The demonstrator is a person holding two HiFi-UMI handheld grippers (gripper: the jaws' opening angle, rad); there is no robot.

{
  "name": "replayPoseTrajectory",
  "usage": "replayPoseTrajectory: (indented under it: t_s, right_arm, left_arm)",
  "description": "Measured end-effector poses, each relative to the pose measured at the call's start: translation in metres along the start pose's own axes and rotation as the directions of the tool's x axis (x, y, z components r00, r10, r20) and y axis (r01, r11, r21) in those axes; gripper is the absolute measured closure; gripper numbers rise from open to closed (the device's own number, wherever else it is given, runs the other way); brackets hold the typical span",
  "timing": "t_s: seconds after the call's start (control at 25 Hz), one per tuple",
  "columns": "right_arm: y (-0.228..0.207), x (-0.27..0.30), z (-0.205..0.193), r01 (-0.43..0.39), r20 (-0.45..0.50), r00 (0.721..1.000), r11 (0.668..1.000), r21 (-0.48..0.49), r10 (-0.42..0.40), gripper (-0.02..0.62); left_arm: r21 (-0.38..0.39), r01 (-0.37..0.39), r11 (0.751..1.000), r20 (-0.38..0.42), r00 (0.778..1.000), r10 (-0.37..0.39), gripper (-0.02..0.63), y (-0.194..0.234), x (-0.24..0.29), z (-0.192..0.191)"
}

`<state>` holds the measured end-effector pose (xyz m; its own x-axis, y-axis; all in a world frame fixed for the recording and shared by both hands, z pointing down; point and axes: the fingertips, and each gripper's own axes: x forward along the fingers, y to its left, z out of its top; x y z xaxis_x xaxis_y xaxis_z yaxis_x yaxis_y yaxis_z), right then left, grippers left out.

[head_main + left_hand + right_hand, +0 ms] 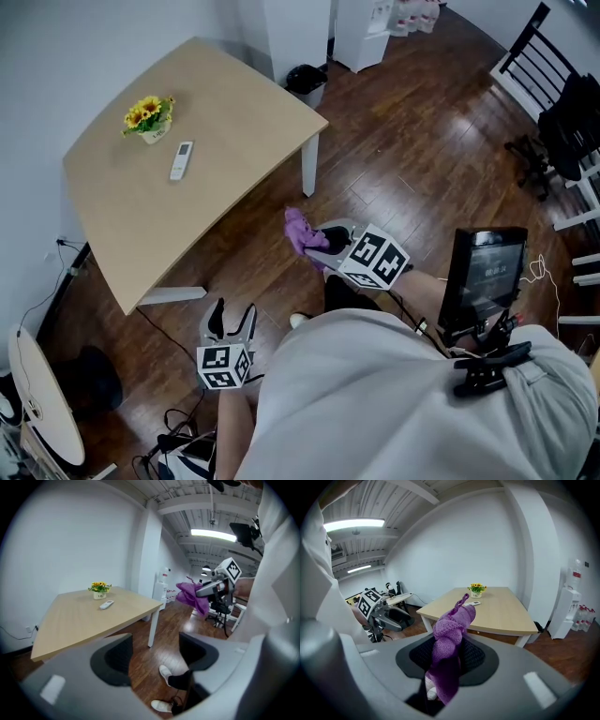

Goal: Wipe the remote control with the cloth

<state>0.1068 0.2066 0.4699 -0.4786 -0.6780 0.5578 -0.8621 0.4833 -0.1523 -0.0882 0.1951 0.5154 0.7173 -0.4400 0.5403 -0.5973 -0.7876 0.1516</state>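
The white remote control [181,159] lies on the light wooden table [234,131], beside a small pot of yellow flowers [148,119]; it also shows small in the left gripper view [107,604] and the right gripper view [475,603]. My right gripper [319,242] is shut on a purple cloth [302,232], held over the floor short of the table; the cloth [449,641] bunches up between the jaws. My left gripper [232,322] hangs open and empty lower left, well away from the table. From the left gripper view the cloth [192,596] shows at the right.
A black bin [307,82] stands by the table's far corner. A dark chair [562,122] and white shelving are at the right. A tablet on a mount [487,274] sits by my body. A white round object [42,398] leans at the lower left. Cables lie on the wooden floor.
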Motion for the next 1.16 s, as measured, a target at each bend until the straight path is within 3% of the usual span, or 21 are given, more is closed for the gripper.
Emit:
replayPoseTrajectory:
  t_s: [0.4,1.16]
  right_arm:
    - [0.006,-0.008,-0.001,0.0,-0.014,1.0,1.0,-0.023,-0.001,0.471]
    - [0.025,0.021,0.018,-0.038,-0.033,0.999,0.997,-0.063,0.036,0.471]
  left_arm:
    - [0.011,0.004,1.0,-0.004,1.0,-0.004,0.275,-0.008,-0.005,-0.001]
    - [-0.006,-0.035,0.999,-0.002,0.999,0.035,0.275,0.022,-0.027,-0.009]
